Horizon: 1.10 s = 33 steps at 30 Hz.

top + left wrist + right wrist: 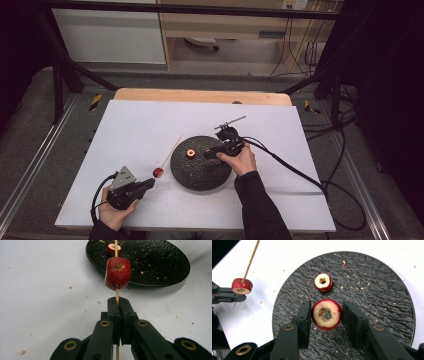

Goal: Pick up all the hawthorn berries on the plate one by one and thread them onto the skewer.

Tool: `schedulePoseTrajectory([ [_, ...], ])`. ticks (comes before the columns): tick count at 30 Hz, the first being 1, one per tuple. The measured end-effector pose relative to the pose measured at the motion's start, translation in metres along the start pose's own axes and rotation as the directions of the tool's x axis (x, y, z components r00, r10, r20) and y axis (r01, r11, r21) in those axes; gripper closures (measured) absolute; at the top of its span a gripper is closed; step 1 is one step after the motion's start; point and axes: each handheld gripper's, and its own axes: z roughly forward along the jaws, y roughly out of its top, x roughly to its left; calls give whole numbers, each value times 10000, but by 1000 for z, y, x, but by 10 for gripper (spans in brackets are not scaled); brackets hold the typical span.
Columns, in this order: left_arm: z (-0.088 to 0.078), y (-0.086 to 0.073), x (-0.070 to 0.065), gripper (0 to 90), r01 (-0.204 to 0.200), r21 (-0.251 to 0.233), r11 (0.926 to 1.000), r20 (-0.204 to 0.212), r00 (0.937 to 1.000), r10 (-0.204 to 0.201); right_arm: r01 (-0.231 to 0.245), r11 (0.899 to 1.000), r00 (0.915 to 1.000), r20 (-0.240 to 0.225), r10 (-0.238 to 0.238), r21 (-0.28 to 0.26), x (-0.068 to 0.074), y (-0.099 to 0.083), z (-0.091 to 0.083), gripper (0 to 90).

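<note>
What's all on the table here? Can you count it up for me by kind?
Red fruit pieces with a cored middle: 3 – one on the skewer, one between the right hand-held gripper's jaws, one loose on the plate
Wooden skewers: 1
Black round plates: 1
Hand-held grippers: 2 – left, right
Total: 7

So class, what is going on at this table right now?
A person is threading cored red fruit slices onto a thin wooden skewer. The left gripper is clamped on the skewer, which already carries one slice. The right gripper holds a second slice between its jaws above the black plate. A third, smaller slice lies on the plate, waiting. Crumbs are scattered over the plate and the white table.
</note>
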Motion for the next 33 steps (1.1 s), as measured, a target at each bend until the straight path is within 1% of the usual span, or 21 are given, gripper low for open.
schedulePoseTrajectory([
  [8,-1,0,-1,885,-4,-126,9999,-8,10000,4,-352,9894,9987,-410,297,-1410,1,-10,-7,608],
  [12,-1,0,0,885,3,-149,9999,-18,10000,-3,-729,9719,9955,-762,571,-2240,1,-18,-9,608],
  [15,-1,0,-1,885,17,-172,9999,-11,10000,-17,-1146,9476,9906,-1063,864,-2982,0,-27,-9,608],
  [16,-1,0,-1,885,17,-172,9999,-11,10000,-17,-1146,9476,9906,-1063,864,-2982,0,-27,-9,608],
  [17,-1,0,-1,885,10,-169,9999,1,10000,-10,-1354,9324,9874,-1236,990,-3350,1,-31,-8,609],
  [18,-1,0,-1,885,10,-169,9999,1,10000,-10,-1354,9324,9874,-1236,990,-3350,1,-31,-8,609],
  [19,-1,0,-2,885,20,-169,9999,5,10000,-20,-1516,9177,9846,-1379,1075,-3673,2,-34,-7,609],
  [20,-1,0,-2,885,20,-169,9999,5,10000,-20,-1516,9177,9846,-1379,1075,-3673,2,-34,-7,609],
  [21,0,0,-2,885,13,-175,9998,10,10000,-13,-1710,9019,9805,-1582,1163,-3967,3,-37,-5,609],
  [22,0,0,-3,885,11,-183,9998,13,10000,-11,-1710,9019,9805,-1582,1163,-3967,3,-37,-5,609],
  [23,0,0,-3,885,17,-214,9998,15,10000,-17,-1871,8846,9768,-1767,1213,-4271,4,-39,-2,609],
  [24,0,0,-3,885,17,-214,9998,15,10000,-17,-1871,8846,9768,-1767,1213,-4271,4,-39,-2,609],
  [25,0,0,-3,885,35,-228,9997,-16,10000,-36,-2036,8681,9727,-1944,1267,-4527,5,-41,-1,609],
  [26,0,0,-3,885,35,-228,9997,-16,10000,-36,-2036,8681,9727,-1944,1267,-4527,5,-41,-1,609],
  [27,0,0,-3,885,72,-229,9997,7,10000,-72,-2187,8472,9691,-2093,1306,-4841,7,-43,1,609],
  [28,0,0,-3,885,72,-229,9997,7,10000,-72,-2187,8472,9691,-2093,1306,-4841,7,-43,1,609],
  [29,0,0,-3,885,81,-249,9997,22,10000,-81,-2372,8250,9643,-2273,1359,-5130,9,-44,3,609],
  [30,0,0,-3,885,81,-249,9997,22,10000,-81,-2372,8250,9643,-2273,1359,-5130,9,-44,3,609],
  [31,1,0,-4,885,113,-265,9996,54,9999,-112,-2492,8055,9613,-2383,1383,-5376,11,-45,7,609],
  [32,1,0,-4,885,113,-265,9996,54,9999,-112,-2492,8055,9613,-2383,1383,-5376,11,-45,7,609],
  [33,1,0,-4,885,133,-293,9995,72,9999,-131,-2586,7899,9588,-2472,1399,-5561,12,-47,10,609],
])
